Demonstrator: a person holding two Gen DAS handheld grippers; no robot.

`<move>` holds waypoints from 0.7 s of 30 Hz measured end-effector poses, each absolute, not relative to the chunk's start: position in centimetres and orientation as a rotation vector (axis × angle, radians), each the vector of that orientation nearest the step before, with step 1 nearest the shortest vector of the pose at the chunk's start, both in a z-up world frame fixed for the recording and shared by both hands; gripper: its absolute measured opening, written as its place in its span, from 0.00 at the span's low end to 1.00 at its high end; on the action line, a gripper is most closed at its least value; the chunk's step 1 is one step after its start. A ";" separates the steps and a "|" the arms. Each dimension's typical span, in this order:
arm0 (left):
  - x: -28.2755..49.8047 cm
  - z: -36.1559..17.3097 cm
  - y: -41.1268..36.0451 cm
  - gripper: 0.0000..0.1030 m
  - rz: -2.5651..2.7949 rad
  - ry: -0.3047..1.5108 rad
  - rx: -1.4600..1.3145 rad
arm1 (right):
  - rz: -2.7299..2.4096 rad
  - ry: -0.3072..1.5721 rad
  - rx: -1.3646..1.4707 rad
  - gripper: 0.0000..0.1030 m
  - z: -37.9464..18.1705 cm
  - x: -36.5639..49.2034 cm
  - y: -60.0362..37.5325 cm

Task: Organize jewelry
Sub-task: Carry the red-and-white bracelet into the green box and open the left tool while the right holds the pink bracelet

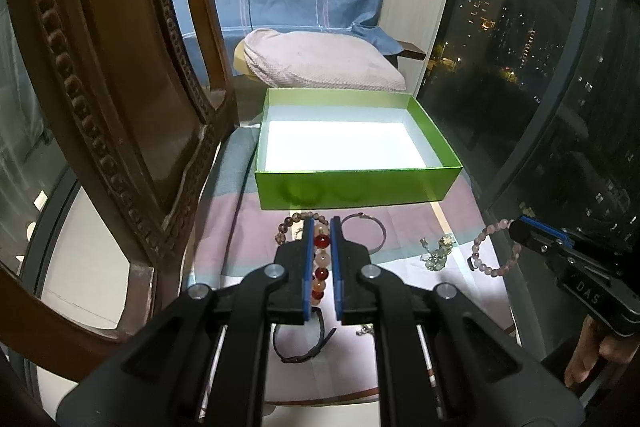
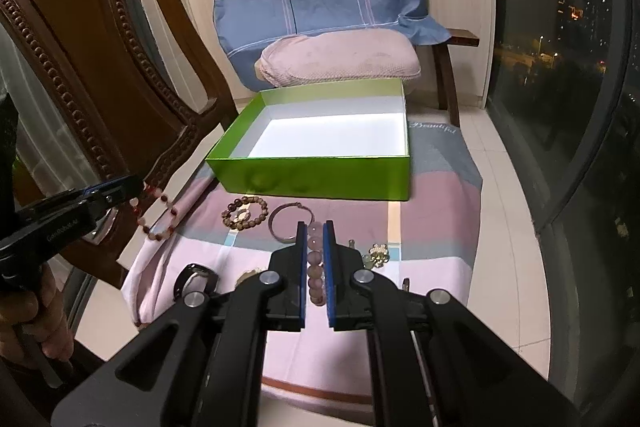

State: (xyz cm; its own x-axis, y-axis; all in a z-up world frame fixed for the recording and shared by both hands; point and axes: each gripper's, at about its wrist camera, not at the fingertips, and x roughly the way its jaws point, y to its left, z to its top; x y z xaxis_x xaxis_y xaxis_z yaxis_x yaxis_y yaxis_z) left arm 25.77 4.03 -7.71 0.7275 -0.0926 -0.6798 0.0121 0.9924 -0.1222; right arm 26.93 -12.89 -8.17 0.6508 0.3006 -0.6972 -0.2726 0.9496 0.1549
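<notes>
Beads fill both tools. The left tool (image 1: 322, 227) is clenched on a red-and-peach bead bracelet (image 1: 321, 259), strung lengthwise between its blue pads at the lower centre of the left wrist view; the right tool (image 2: 312, 231) is clenched on a pale pink bead bracelet (image 2: 315, 267) the same way, at the lower centre of its own view. Ahead of each tool, toward the upper middle of the frame, stands the open green box (image 1: 356, 187), its near wall facing the tools and its white floor bare. The box's long side runs across the frame. From the left wrist view the box sits almost straight ahead; from the right wrist view it lies ahead and slightly leftward. Either hand seems similarly near. A brown bead bracelet (image 2: 245, 213) and a metal bangle (image 2: 290, 223) lie on the cloth-covered table (image 2: 432, 195) between tools and box.
</notes>
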 end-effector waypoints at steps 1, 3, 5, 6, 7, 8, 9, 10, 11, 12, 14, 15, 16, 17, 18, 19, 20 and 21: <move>25.8 -7.8 4.0 0.08 -0.057 0.756 -0.109 | 0.323 0.812 0.036 0.08 -8.5 27.2 -12.9; 25.9 -8.0 4.0 0.08 -0.059 0.758 -0.108 | 0.334 0.827 0.052 0.08 -8.9 27.6 -12.9; 26.2 -8.4 3.9 0.08 -0.059 0.762 -0.107 | 0.329 0.808 0.046 0.08 -9.2 27.7 -12.9; 26.4 -8.6 3.9 0.08 -0.057 0.763 -0.107 | 0.326 0.813 0.045 0.08 -9.7 28.0 -12.9; 26.6 -9.0 3.9 0.08 -0.053 0.771 -0.108 | 0.332 0.828 0.053 0.08 -10.3 28.4 -13.0; 26.8 -9.3 4.0 0.08 -0.054 0.779 -0.111 | 0.334 0.837 0.055 0.08 -10.9 28.7 -13.0; 27.0 -9.6 4.0 0.08 -0.064 0.787 -0.121 | 0.329 0.840 0.052 0.08 -11.4 29.0 -12.9; 27.2 -9.8 4.0 0.08 -0.066 0.788 -0.126 | 0.327 0.847 0.053 0.08 -11.8 29.3 -13.0; 27.4 -10.2 4.0 0.08 -0.060 0.789 -0.119 | 0.331 0.857 0.057 0.08 -12.2 29.7 -13.0; 27.6 -10.5 4.0 0.08 -0.062 0.796 -0.116 | 0.333 0.861 0.059 0.08 -12.4 29.8 -13.0; 27.9 -10.9 4.0 0.08 -0.062 0.801 -0.117 | 0.337 0.857 0.065 0.08 -12.7 30.1 -13.0; 28.1 -11.2 4.0 0.08 -0.059 0.801 -0.111 | 0.339 0.850 0.070 0.08 -12.8 30.2 -13.1; 28.3 -11.5 3.9 0.08 -0.060 0.808 -0.108 | 0.338 0.850 0.075 0.08 -13.0 30.4 -13.2; 28.4 -11.6 3.9 0.08 -0.065 0.814 -0.107 | 0.341 0.858 0.080 0.08 -13.2 30.7 -13.2; 28.5 -11.7 3.8 0.08 -0.066 0.815 -0.103 | 0.343 0.863 0.084 0.08 -13.4 31.0 -13.2; 28.6 -11.7 3.6 0.08 -0.067 0.814 -0.097 | 0.343 0.866 0.086 0.08 -13.5 31.1 -13.3; 28.8 -11.7 3.4 0.08 -0.073 0.817 -0.093 | 0.344 0.868 0.087 0.08 -13.6 31.3 -13.3; 29.0 -11.8 3.3 0.08 -0.079 0.819 -0.096 | 0.345 0.870 0.089 0.08 -13.7 31.4 -13.3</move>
State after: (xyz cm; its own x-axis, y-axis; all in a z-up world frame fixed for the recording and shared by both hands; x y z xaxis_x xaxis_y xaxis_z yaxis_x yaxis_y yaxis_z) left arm 28.95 3.33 -11.76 0.6807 -0.1072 -0.7247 0.0330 0.9927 -0.1159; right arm 31.41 -13.31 -13.69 0.5935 0.3328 -0.7329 -0.2607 0.9409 0.2162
